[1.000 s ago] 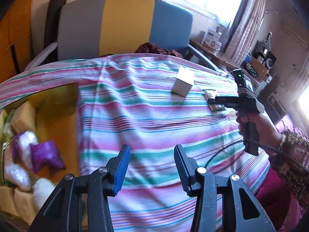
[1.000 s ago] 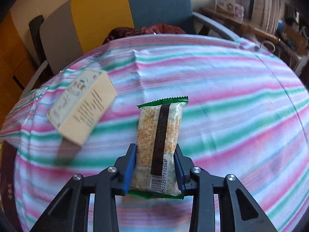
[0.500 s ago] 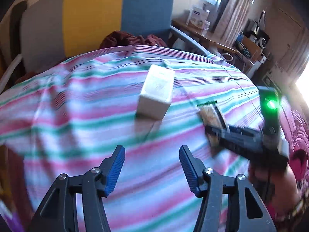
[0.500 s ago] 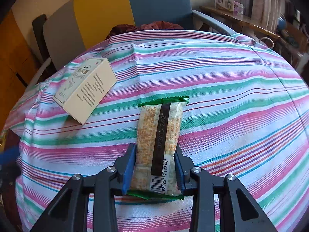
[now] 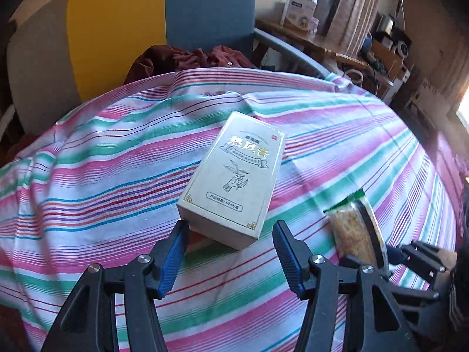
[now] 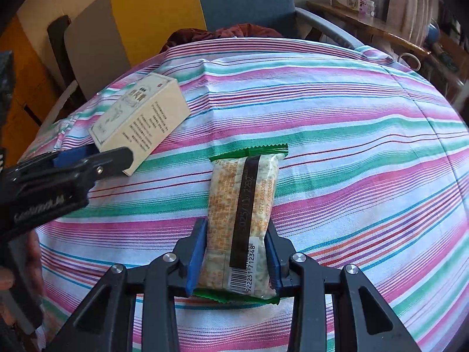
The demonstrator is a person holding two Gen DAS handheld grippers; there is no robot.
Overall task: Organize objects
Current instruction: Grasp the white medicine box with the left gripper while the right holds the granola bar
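A cream cardboard box [image 5: 234,182] with gold print lies on the striped cloth [image 5: 102,176]. My left gripper [image 5: 230,248] is open, its blue pads on either side of the box's near end. In the right wrist view the box [image 6: 140,120] lies at the left with the left gripper [image 6: 85,158] against it. My right gripper [image 6: 234,252] is shut on a snack bar [image 6: 240,214] in a clear wrapper with green ends, held just above the cloth. The bar also shows in the left wrist view [image 5: 354,228].
A chair [image 5: 132,23] with grey, yellow and blue back panels stands behind the table, dark red cloth [image 5: 187,58] on its seat. A cluttered wooden shelf [image 5: 337,47] and curtains are at the back right.
My left gripper has swung right, away from the yellow bin, and closed in on the box until its pads flank it. The right gripper still holds the bar, nearly still.
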